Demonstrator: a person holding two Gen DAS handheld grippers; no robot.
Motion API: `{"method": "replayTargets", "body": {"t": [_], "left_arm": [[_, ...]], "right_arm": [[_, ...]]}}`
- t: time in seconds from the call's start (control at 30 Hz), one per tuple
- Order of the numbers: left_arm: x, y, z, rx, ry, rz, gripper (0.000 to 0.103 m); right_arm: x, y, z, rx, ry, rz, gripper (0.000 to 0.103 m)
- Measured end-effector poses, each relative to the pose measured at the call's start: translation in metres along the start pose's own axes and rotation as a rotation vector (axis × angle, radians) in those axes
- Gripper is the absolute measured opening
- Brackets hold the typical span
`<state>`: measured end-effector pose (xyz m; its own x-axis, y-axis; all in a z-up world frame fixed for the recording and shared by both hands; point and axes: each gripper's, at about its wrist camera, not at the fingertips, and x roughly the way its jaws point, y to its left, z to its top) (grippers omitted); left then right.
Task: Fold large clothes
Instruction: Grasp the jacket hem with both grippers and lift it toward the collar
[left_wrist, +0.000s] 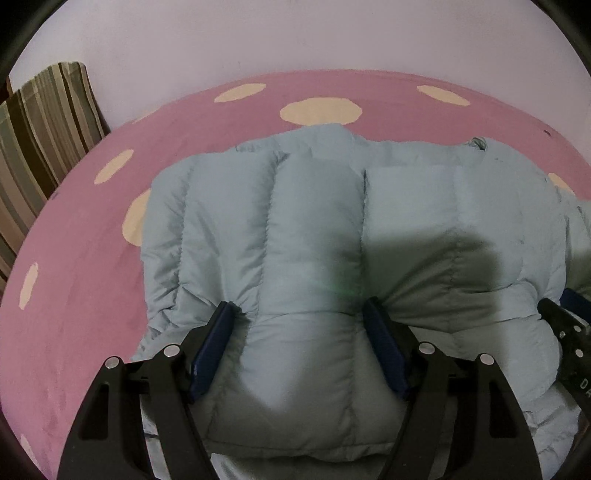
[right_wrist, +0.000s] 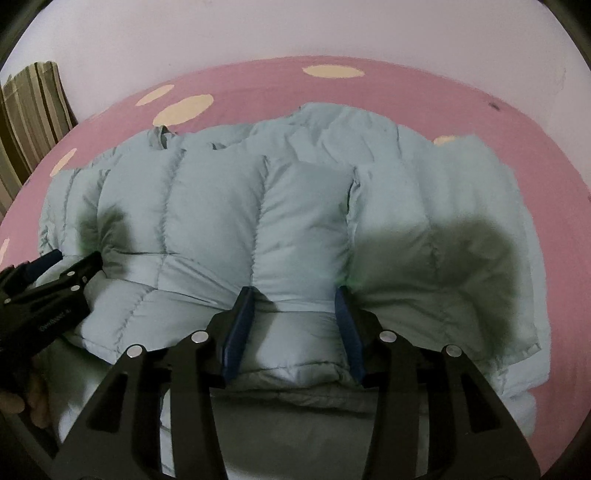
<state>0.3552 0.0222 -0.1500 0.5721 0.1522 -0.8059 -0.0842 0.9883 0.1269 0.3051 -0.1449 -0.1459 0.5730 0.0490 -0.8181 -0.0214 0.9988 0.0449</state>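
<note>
A pale blue puffer jacket (left_wrist: 317, 221) lies on a bed with a pink sheet (left_wrist: 92, 295) dotted with cream spots. The jacket lies folded over itself, its quilted channels running away from both cameras, and its near edge is stacked in layers.

The left tool (left_wrist: 301, 314) points down at the near edge of the jacket. Its blue pads (left_wrist: 212, 339) stand wide, one on each side of a padded channel, and the fabric bulges between them and creases at both pad tips, so the pads pinch that thick fold.

The right tool (right_wrist: 293, 297) sits further along the same edge. Its pads (right_wrist: 236, 328) are narrower apart and flank a bunched channel of the jacket; the fabric puckers at both tips, so they press on it.

In the right view the left tool shows at the left edge with part of a hand (right_wrist: 22, 402) below it. A striped cushion (left_wrist: 40, 129) leans against the pale wall (left_wrist: 295, 33) at the far left of the bed.
</note>
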Motion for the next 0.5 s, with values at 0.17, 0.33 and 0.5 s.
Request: {"method": "replayTargets", "body": {"t": [0.17, 0.33, 0.5], "left_arm": [[-0.043, 0.018, -0.018, -0.004, -0.050, 0.001, 0.072], [-0.096, 0.054, -0.071, -0.024, -0.069, 0.020, 0.075], [-0.141, 0.091, -0.142, -0.099, -0.030, -0.003, 0.077]], "right_arm": [[-0.048, -0.011, -0.016, 0.029, -0.051, 0.020, 0.048], [-0.111, -0.035, -0.061, 0.036, -0.095, -0.013, 0.059], [-0.154, -0.060, -0.119, 0.063, -0.074, -0.026, 0.066]]}}
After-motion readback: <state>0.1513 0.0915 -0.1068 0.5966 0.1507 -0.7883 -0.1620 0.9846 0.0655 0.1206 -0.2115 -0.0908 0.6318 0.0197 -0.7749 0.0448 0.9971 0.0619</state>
